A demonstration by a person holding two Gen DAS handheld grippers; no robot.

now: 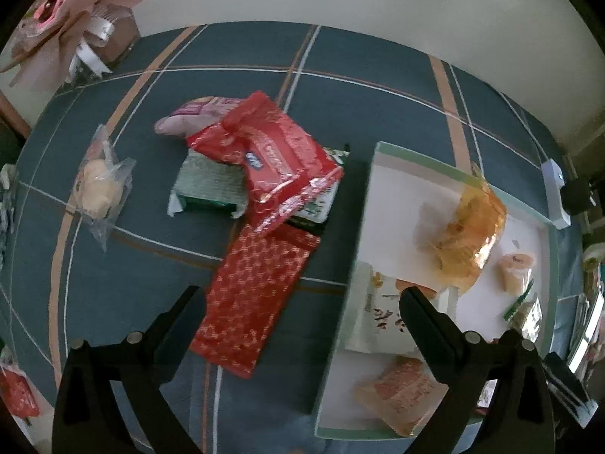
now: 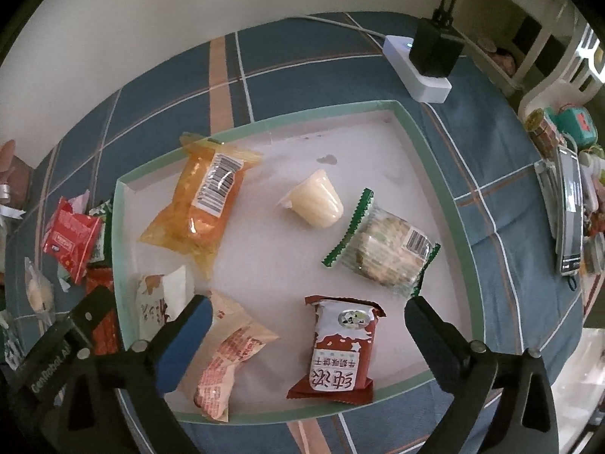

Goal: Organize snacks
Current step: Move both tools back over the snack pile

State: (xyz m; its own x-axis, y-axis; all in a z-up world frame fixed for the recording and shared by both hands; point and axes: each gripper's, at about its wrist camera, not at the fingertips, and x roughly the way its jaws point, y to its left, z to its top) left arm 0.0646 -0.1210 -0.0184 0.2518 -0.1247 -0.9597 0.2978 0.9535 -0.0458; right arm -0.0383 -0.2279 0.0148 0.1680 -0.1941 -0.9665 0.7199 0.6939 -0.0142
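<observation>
A white tray with a green rim [image 2: 427,159] holds several snacks: an orange packet [image 2: 204,208], a pale jelly cup [image 2: 317,200], a green-edged cracker packet [image 2: 382,249], a peach packet [image 2: 227,363] and a brown-red packet [image 2: 340,348]. My right gripper [image 2: 307,304] stands open over the tray, and the brown-red packet lies loose below its jaws. My left gripper [image 1: 302,295] is open above the tray's left rim [image 1: 363,227] and a red patterned packet [image 1: 257,295] on the cloth. Further off, a red wrapper [image 1: 272,159] lies on a green packet [image 1: 208,185].
A clear bag with a pale pastry [image 1: 98,185] and a pink packet [image 1: 193,117] lie on the blue checked cloth. A white power strip with a black adapter [image 2: 427,64] sits behind the tray. A phone [image 2: 567,208] and small clutter line the right edge.
</observation>
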